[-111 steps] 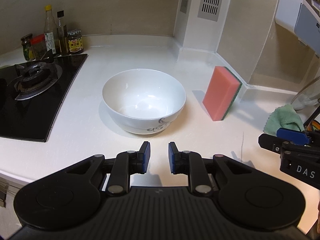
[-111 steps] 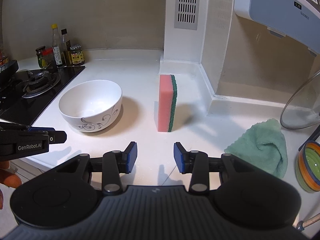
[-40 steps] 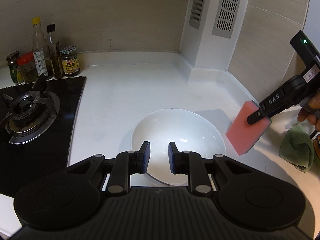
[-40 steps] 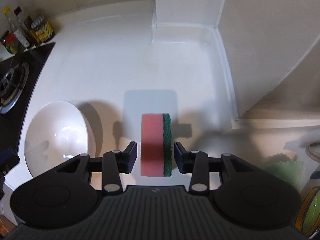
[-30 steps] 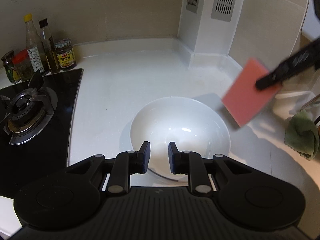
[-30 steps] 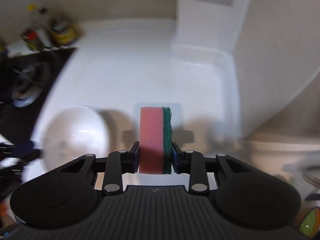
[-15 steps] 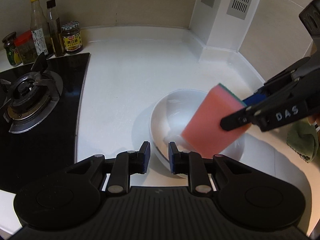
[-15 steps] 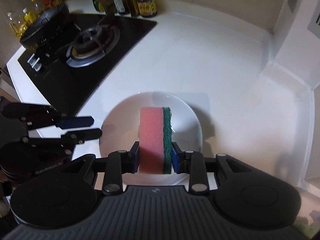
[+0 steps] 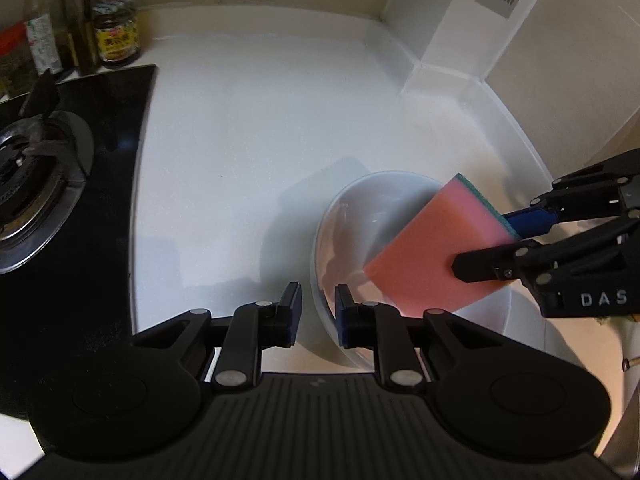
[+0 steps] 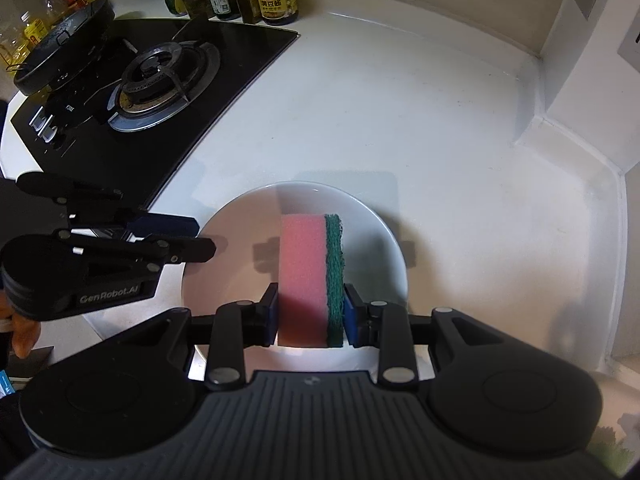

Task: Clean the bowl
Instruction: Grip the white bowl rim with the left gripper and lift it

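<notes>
The round white ceramic bowl sits on the white table. The right tool clamps a pink-and-green sponge over it; the left tool is closing astride the near rim, pads not yet pressing. Scrubbing before that grip settles could skid or tip the bowl.

White bowl, on a white worktop, taken as landmark. Left tool, black with blue pads, straddles the bowl's near rim, one finger inside and one outside; its jaws are closing, and whether the pads touch the rim cannot be told. Right tool, black, marked "DAS", enters from the bowl's right and grips a pink sponge with a green scouring layer, held tilted over the bowl's right side. Black gas hob with burner, well left of the bowl. Jars and bottles, far left behind the hob. Vented white column, behind the bowl, to the right.
</notes>
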